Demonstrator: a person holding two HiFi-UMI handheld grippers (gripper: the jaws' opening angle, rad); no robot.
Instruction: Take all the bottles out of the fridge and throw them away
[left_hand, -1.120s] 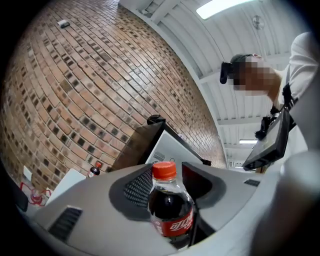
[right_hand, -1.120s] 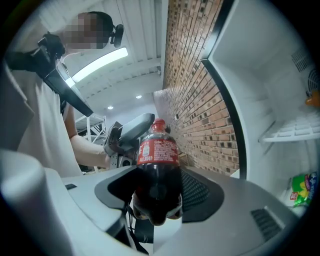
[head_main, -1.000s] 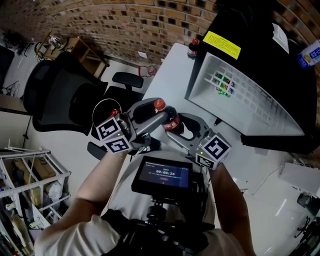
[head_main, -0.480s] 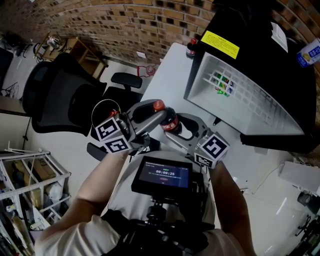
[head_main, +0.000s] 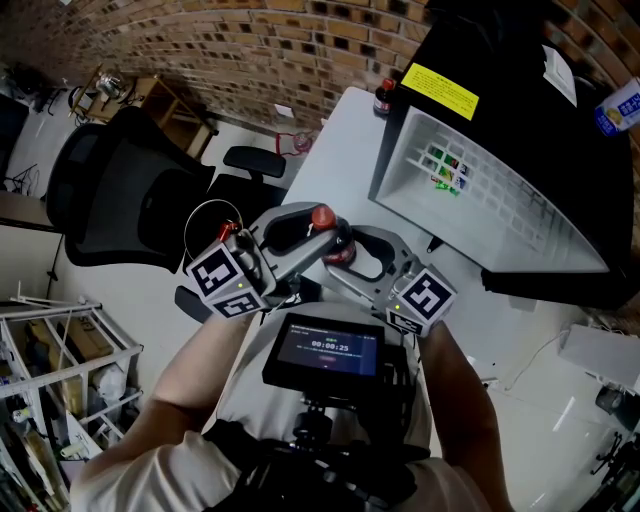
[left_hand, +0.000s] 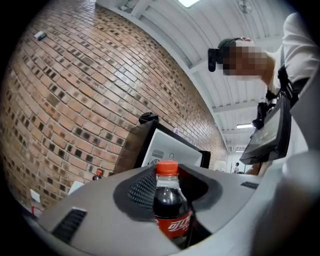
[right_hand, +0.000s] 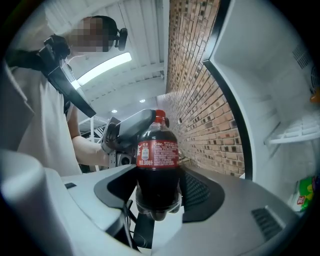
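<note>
The right gripper (head_main: 357, 252) hugs the fat bottom part of the cola bottle (head_main: 337, 244) – its wide jaws press on both sides. The left gripper (head_main: 312, 230) has just been closing, and it pinches the bottle's top part, under the red cap. The bottle hangs between them, over the white table (head_main: 335, 150). Farther off stands the open fridge (head_main: 520, 90) – with another bottle (head_main: 384, 97) just beside it.

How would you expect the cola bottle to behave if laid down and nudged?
The bottle looks full of dark liquid almost to the top, so probably heavy for its size. Its round, smooth body would likely roll when laid down. Standing, it looks tall and narrow, so a high push might tip it.
</note>
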